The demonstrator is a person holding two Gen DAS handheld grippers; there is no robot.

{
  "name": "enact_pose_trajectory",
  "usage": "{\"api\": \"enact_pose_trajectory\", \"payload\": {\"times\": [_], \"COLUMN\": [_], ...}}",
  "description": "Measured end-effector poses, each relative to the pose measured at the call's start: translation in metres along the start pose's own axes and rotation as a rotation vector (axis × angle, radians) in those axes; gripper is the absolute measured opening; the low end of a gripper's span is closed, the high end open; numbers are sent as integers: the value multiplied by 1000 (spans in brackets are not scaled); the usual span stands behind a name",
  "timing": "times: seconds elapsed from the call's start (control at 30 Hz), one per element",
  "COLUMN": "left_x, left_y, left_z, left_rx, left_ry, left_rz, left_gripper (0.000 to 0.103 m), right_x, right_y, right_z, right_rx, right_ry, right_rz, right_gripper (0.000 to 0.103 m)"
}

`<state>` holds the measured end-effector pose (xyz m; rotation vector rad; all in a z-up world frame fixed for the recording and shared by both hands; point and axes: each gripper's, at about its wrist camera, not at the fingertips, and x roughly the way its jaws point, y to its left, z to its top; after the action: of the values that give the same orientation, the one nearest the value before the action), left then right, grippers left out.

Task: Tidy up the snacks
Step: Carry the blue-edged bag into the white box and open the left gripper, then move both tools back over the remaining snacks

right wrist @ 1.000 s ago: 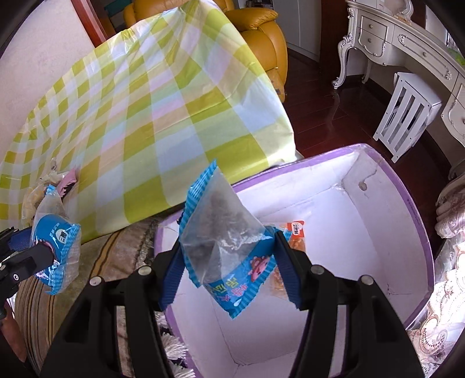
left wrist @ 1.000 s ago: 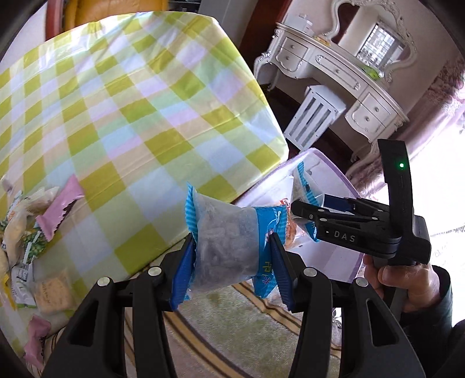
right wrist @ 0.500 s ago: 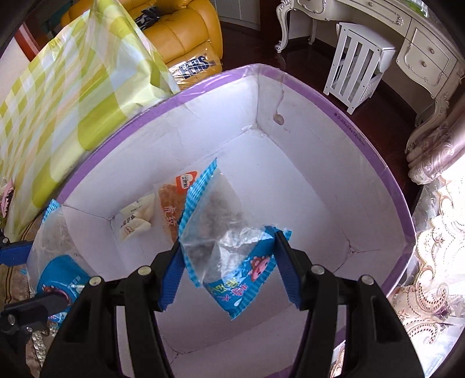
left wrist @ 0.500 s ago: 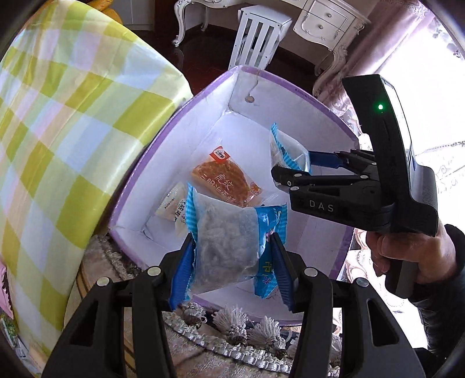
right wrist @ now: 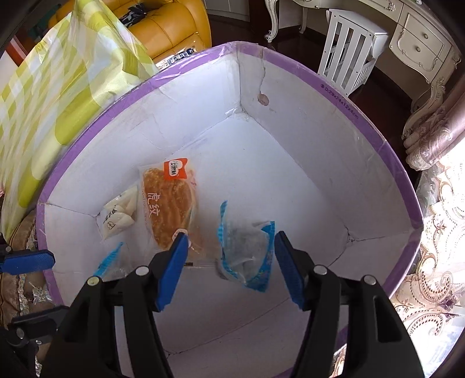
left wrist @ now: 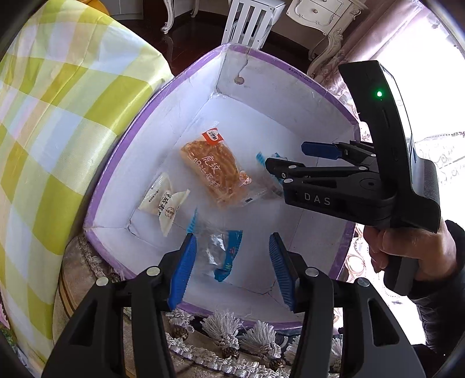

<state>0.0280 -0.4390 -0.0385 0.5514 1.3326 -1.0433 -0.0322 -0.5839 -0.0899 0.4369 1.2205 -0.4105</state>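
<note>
A white box with a purple rim (left wrist: 162, 96) (right wrist: 343, 96) stands below both grippers. Inside lie an orange snack pack (left wrist: 215, 171) (right wrist: 168, 206) and a small white packet (left wrist: 164, 203) (right wrist: 119, 215). My left gripper (left wrist: 232, 267) is open; a blue-and-clear snack bag (left wrist: 218, 253) is loose between its fingers, blurred, over the box floor. My right gripper (right wrist: 231, 267) is open too; a second blue-and-clear bag (right wrist: 247, 250) is loose between its fingers. The right gripper also shows in the left wrist view (left wrist: 287, 158), over the box.
A table with a yellow-green checked cloth (left wrist: 52, 116) (right wrist: 58, 87) stands left of the box. A fringed rug (left wrist: 226, 343) lies under the box. A white stool (right wrist: 348, 49), a white dresser (right wrist: 430, 43) and a yellow sofa (right wrist: 162, 26) stand beyond.
Both grippers have opened over the box and let go of their blue snack bags, which now drop free inside it. Earlier both moved from the table to the box.
</note>
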Motion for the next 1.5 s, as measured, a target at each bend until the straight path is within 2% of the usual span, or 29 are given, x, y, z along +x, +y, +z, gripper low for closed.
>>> {"api": "enact_pose_trajectory", "payload": {"times": [0.13,0.3,0.53,0.67,0.83,1.13,1.3,1.37,1.5], "left_x": [-4,-22,-61,-83,-113,-162,-180,-186,-192], "left_y": [1,6,21,40,75,145,166,173,189], "left_z": [1,-4,-20,-41,-83,-195,-245,-263,-294], "left_rx": [-7,-50,-115,-183,-331,-644,-730,-759,-806], "left_ry": [-37,-110,-242,-308,-390,-507,-533,-530,-519], "left_rz": [-1,28,96,124,155,265,328,382,403], "left_gripper": [63,64,64,64,64,63,63,63,58], "right_x": [-6,-17,-44,-59,-74,-93,-98,-102,-102], "right_y": [2,16,50,77,132,232,273,286,311], "right_z": [2,6,13,15,14,-13,-29,-36,-47], "right_rx": [2,-13,-58,-89,-187,-418,-519,-558,-633], "right_ry": [-11,-34,-113,-135,-118,-73,-61,-66,-52], "right_rz": [13,29,44,132,205,300,323,322,319], "right_gripper": [76,76,76,76,76,77,77,77,77]}}
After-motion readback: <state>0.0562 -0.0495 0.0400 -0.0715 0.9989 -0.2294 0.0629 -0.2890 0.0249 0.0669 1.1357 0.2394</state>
